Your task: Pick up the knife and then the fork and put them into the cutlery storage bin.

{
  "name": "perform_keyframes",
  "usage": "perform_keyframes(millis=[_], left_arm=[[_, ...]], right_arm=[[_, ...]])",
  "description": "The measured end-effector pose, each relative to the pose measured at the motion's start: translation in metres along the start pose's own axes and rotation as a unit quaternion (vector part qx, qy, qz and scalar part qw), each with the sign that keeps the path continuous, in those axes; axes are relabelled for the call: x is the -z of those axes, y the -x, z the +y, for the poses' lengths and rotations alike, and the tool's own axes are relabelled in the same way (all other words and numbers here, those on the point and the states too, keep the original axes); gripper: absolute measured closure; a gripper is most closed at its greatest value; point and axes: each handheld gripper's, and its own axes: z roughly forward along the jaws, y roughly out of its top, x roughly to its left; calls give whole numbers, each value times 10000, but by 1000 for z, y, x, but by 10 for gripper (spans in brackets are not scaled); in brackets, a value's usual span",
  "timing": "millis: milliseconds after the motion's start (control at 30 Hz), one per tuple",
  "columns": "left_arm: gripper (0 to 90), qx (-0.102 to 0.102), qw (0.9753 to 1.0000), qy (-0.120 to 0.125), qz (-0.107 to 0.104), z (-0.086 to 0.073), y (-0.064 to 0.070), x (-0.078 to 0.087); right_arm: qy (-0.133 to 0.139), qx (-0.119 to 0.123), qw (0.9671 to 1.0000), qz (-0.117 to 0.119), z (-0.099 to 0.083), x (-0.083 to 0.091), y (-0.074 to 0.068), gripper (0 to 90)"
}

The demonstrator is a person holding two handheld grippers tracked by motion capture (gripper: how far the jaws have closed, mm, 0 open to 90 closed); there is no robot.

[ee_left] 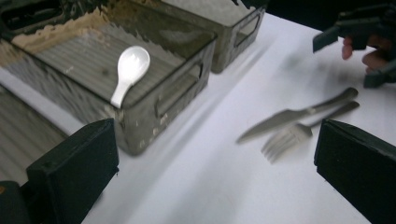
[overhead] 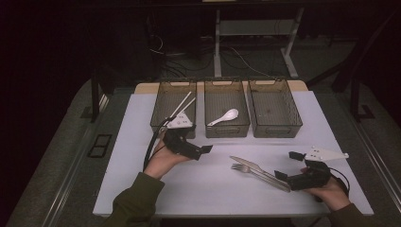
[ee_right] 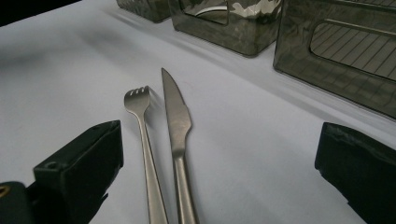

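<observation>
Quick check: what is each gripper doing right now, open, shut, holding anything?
Left gripper: open, holding nothing, near the bins.
Right gripper: open, holding nothing, jaws either side of the fork and knife handles.

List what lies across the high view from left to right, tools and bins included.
Left tool → bin with chopsticks overlaps it, so leave its place open → bin with white spoon → fork and knife → empty bin → right tool.
</observation>
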Motion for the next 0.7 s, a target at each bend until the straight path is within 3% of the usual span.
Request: perform_keyframes(millis=[133, 467, 700], left_arm=[[0, -7, 9999, 27, 113, -14, 2, 8], [0, -22, 9998, 134, 145, -46, 11, 26], [0, -63, 9993, 299, 201, -71, 13, 40]], right_arm=[[-5, 3, 10000, -6, 0, 0, 0, 9], [-77, 5, 10000, 55, 2, 2, -1, 9], [-260, 159, 9995, 113, 6, 4, -5, 9]])
